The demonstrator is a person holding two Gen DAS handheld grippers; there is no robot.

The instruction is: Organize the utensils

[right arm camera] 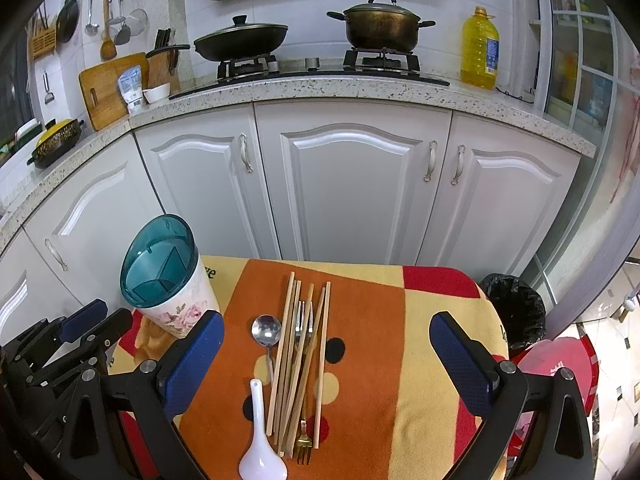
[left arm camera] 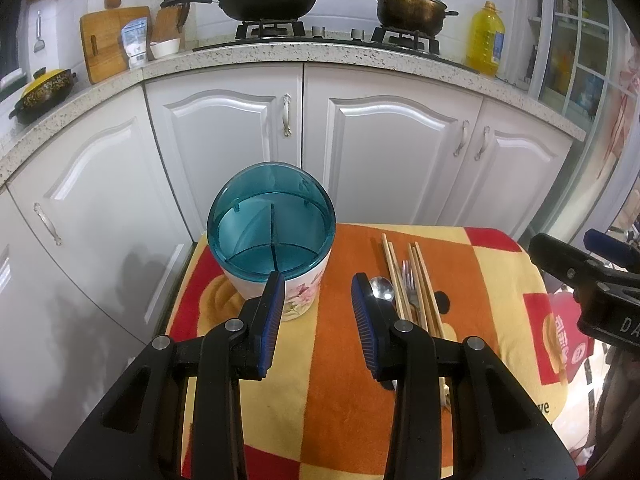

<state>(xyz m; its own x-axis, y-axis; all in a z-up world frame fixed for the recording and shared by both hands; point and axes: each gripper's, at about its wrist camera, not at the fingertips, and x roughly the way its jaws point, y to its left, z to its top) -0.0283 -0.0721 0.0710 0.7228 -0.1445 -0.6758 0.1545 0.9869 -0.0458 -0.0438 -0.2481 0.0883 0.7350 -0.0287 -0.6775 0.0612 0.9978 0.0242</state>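
Ahead, both claws, left claw (left arm camera: 318, 280) and right claw (right arm camera: 326, 326), gape wide and empty over the bench (right arm camera: 440, 300); utensils (right arm camera: 298, 360) lie centre, the holder (right arm camera: 168, 280) at ten o'clock.

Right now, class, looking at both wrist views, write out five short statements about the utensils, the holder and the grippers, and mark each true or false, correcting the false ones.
1. The utensil holder already has chopsticks in it. False: its compartments look empty.
2. The chopsticks lie on the blanket. True.
3. The right gripper is shut on the metal spoon. False: its jaws stand open with nothing held.
4. The white ceramic spoon lies to the left of the chopsticks in the right wrist view. True.
5. The left gripper is holding the holder. False: it is open and grips nothing.
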